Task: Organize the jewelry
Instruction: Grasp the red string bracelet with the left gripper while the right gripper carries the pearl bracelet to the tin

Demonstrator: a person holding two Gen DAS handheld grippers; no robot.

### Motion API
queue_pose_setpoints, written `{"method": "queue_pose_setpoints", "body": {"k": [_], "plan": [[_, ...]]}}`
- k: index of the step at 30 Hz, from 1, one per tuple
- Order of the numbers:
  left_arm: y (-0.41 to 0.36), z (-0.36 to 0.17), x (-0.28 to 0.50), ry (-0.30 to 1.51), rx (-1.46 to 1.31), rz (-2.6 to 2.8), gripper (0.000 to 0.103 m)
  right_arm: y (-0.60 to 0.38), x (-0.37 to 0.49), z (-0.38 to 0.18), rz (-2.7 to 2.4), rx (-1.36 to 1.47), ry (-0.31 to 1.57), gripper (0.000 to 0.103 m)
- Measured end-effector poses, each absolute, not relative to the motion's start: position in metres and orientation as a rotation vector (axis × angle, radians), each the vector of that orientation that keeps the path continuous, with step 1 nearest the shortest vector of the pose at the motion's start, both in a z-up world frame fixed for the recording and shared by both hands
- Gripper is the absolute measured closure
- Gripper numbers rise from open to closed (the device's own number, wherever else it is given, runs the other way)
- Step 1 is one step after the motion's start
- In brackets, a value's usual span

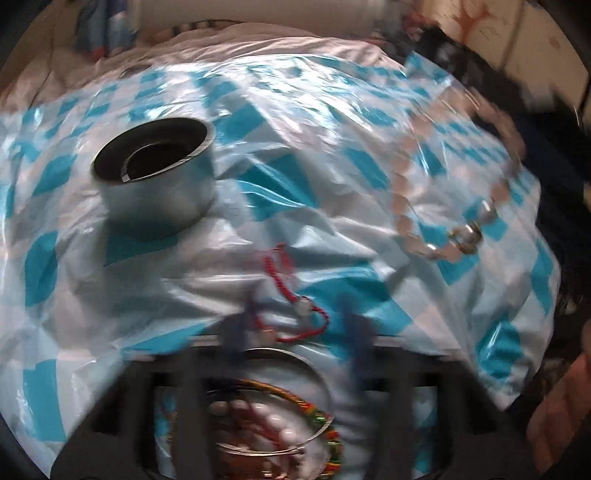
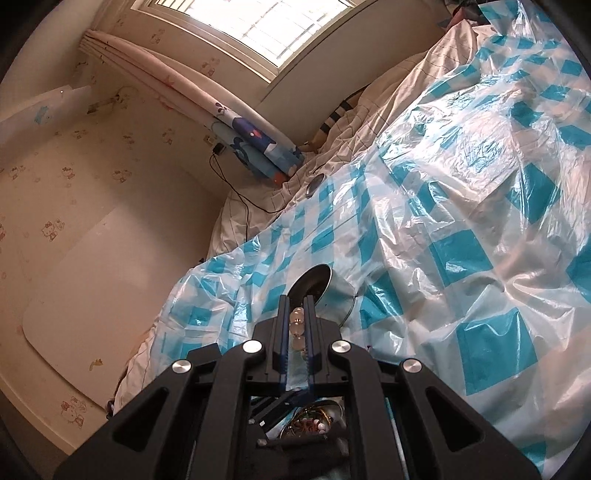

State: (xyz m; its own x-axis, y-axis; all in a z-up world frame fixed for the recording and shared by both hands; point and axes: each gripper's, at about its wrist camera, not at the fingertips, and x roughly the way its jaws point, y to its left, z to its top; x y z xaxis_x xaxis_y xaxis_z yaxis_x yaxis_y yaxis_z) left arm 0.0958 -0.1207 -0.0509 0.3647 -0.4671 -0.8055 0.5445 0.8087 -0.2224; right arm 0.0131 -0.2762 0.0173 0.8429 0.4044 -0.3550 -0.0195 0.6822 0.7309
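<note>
Bracelet of clear beads is pinched in right tongs, limp, slippery; left tongs, blurred, probably closing around red cord bracelet.

Window daylight; left view motion-blurred; plastic sheet glare; fisheye edges.

No legible text or labels anywhere.

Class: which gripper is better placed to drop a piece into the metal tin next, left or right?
Right. The right gripper already clamps the pale bead bracelet just before the metal tin.
</note>
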Motion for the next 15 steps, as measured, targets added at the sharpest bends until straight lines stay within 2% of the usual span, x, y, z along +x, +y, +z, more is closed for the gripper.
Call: {"method": "queue_pose_setpoints", "body": {"k": [1, 15], "plan": [[-0.110, -0.050, 0.101, 1.023, 0.019, -0.667, 0.094, -0.277, 0.013, 0.017, 0.251, 0.797, 0.529, 0.095], [-0.045, -0.011, 0.110, 0.912, -0.195, -0.688, 0.095, -0.269, 0.017, 0.016, 0.257, 0.776, 0.551, 0.095]]}}
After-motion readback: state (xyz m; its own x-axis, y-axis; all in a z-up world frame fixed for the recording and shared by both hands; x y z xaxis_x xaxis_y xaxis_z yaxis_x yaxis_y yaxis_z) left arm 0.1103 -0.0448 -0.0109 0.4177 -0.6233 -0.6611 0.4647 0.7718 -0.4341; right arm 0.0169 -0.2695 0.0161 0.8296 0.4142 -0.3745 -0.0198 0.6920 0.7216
